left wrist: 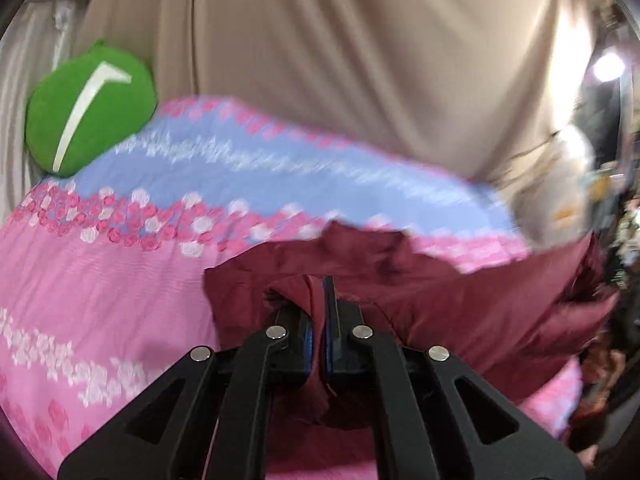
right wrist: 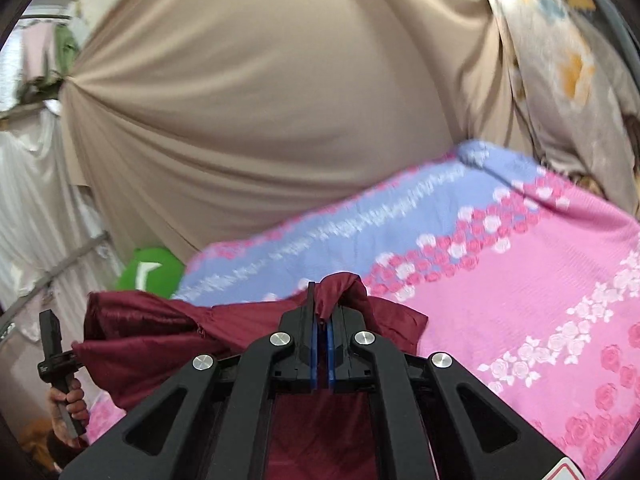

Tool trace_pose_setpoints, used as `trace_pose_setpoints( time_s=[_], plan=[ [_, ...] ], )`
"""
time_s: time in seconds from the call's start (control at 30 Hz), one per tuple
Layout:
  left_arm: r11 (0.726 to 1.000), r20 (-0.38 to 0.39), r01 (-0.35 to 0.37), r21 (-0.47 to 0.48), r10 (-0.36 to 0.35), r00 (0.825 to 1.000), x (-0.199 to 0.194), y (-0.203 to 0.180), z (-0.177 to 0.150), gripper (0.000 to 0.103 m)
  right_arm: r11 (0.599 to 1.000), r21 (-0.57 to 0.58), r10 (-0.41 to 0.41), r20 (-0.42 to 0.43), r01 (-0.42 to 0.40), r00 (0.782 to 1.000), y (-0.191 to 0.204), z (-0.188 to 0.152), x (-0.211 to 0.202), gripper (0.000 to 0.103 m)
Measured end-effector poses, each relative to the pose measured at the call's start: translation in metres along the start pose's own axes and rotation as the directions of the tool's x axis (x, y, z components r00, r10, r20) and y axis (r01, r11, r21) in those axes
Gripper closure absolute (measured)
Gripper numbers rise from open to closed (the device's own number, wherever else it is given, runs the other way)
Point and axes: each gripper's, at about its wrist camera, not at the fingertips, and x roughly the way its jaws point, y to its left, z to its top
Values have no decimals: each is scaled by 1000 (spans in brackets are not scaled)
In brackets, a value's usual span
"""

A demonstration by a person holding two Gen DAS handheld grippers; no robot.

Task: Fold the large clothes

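One maroon garment (left wrist: 460, 304), one pink-and-blue bedspread (left wrist: 100, 280), one green cushion (left wrist: 88, 108), one beige curtain (right wrist: 260, 100), two grippers (left wrist: 318, 320) (right wrist: 320, 316).

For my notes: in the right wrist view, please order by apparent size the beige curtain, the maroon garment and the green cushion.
1. beige curtain
2. maroon garment, though it is nearer the camera and partly hidden
3. green cushion, partly hidden

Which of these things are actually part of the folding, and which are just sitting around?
Part of the job:
maroon garment
left gripper, shut on it
right gripper, shut on it

Just lying about:
pink and blue floral bedspread
green round cushion
beige curtain
pale floral cloth
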Motion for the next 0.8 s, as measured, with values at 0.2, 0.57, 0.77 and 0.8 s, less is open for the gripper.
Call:
trace_pose_setpoints(
  time_s=[0.2,0.57,0.77,0.8],
  plan=[
    [984,-189,-179,-21,171,967,137,29,4,101,984,66,-150,-171,163,974,-38,-1,130,100],
    [979,-209,-157,-127,128,969,185,61,-5,93,952,23,-281,-325,304,903,-70,-30,230,93],
    [974,-6,-123,-189,124,992,96,51,8,28,971,9,-237,-60,238,970,-27,2,138,59],
    [976,45,-146,-160,155,987,79,39,9,25,979,-15,-204,-63,203,977,-13,1,129,60]
  ],
)
